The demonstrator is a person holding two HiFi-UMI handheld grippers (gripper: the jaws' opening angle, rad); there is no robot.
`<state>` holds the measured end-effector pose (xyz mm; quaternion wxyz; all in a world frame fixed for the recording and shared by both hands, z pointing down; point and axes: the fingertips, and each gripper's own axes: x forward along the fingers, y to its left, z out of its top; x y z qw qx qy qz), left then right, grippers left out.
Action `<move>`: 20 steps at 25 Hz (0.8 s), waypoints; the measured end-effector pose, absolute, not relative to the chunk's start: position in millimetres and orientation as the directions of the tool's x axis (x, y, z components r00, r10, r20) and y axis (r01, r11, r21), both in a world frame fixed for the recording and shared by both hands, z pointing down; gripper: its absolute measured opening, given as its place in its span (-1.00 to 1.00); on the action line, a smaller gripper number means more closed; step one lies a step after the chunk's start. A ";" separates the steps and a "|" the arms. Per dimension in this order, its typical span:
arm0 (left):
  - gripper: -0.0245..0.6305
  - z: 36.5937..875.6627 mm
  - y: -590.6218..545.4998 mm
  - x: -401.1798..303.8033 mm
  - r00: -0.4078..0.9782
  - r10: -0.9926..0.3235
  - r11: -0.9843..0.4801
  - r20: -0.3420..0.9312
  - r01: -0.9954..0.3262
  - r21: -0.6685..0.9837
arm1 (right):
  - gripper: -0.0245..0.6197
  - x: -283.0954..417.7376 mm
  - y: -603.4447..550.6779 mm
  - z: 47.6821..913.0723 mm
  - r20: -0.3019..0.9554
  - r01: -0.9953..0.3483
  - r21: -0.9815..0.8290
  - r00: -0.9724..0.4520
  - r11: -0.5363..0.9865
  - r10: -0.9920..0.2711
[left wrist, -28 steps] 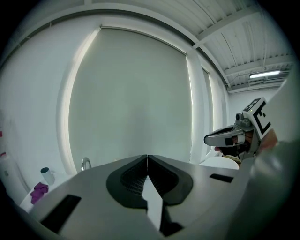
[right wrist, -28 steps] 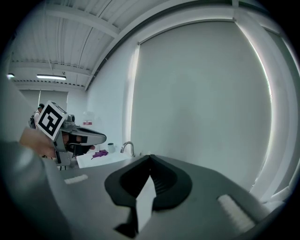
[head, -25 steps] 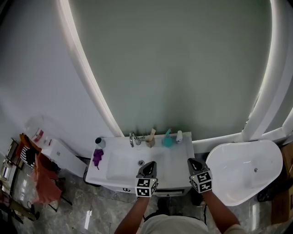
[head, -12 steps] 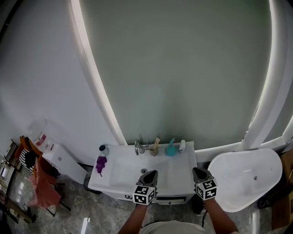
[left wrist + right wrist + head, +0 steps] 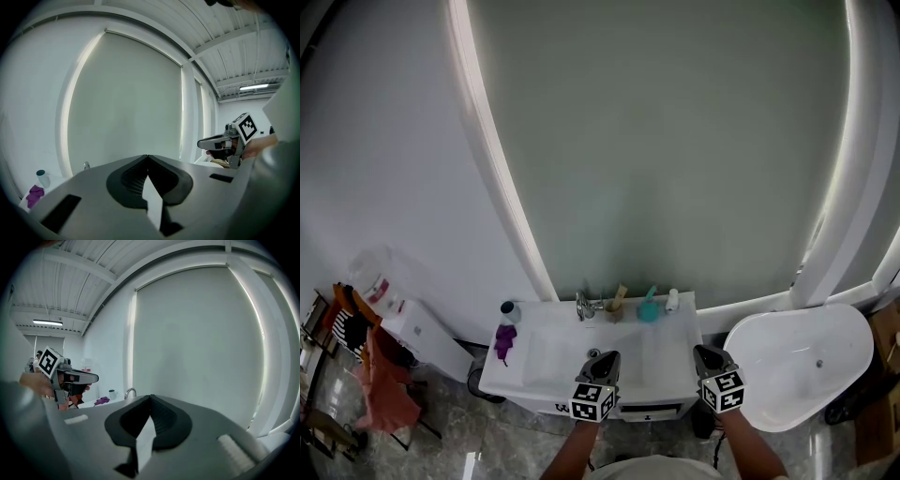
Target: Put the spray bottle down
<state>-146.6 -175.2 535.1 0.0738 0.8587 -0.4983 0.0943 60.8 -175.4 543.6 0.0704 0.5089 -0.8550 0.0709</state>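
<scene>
Standing beneath grey arched panel, white vanity beside bathtub.

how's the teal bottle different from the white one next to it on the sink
The teal bottle is wider than the white bottle. The teal bottle stands nearer the tap; the white bottle is farthest right in the row. Both stand on the sink's back edge.

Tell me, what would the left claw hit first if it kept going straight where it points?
Probably the big grey-green panel behind the sink. The shut left claw aims across the sink, just right of the tap. Depth is hard to judge.
</scene>
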 end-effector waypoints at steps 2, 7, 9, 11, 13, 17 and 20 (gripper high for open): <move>-0.90 535.3 -172.8 -147.1 0.491 -0.839 -0.496 0.234 -0.867 0.043 | -0.89 59.6 -172.5 541.1 0.186 -0.881 -0.045 -0.471 0.471 -0.862; -0.91 535.8 -170.0 -146.8 0.501 -0.834 -0.502 0.231 -0.863 0.059 | -0.89 59.5 -169.5 539.0 0.181 -0.884 -0.045 -0.466 0.466 -0.866; -0.90 534.7 -171.8 -147.7 0.501 -0.834 -0.502 0.230 -0.863 0.059 | -0.89 58.3 -170.7 537.4 0.179 -0.884 -0.045 -0.466 0.466 -0.867; -0.90 534.5 -172.7 -148.9 0.504 -0.832 -0.504 0.230 -0.861 0.067 | -0.89 57.1 -170.7 536.6 0.179 -0.884 -0.045 -0.466 0.466 -0.867; -0.91 534.8 -172.4 -150.4 0.507 -0.831 -0.504 0.230 -0.860 0.075 | -0.89 56.5 -170.0 536.8 0.180 -0.884 -0.044 -0.465 0.465 -0.867; -0.90 535.2 -173.1 -155.5 0.503 -0.833 -0.499 0.232 -0.863 0.076 | -0.89 55.3 -170.1 538.8 0.183 -0.886 -0.047 -0.462 0.462 -0.868; -0.90 536.3 -172.9 -160.5 0.498 -0.834 -0.495 0.235 -0.865 0.077 | -0.89 51.4 -169.1 539.6 0.185 -0.886 -0.046 -0.462 0.461 -0.868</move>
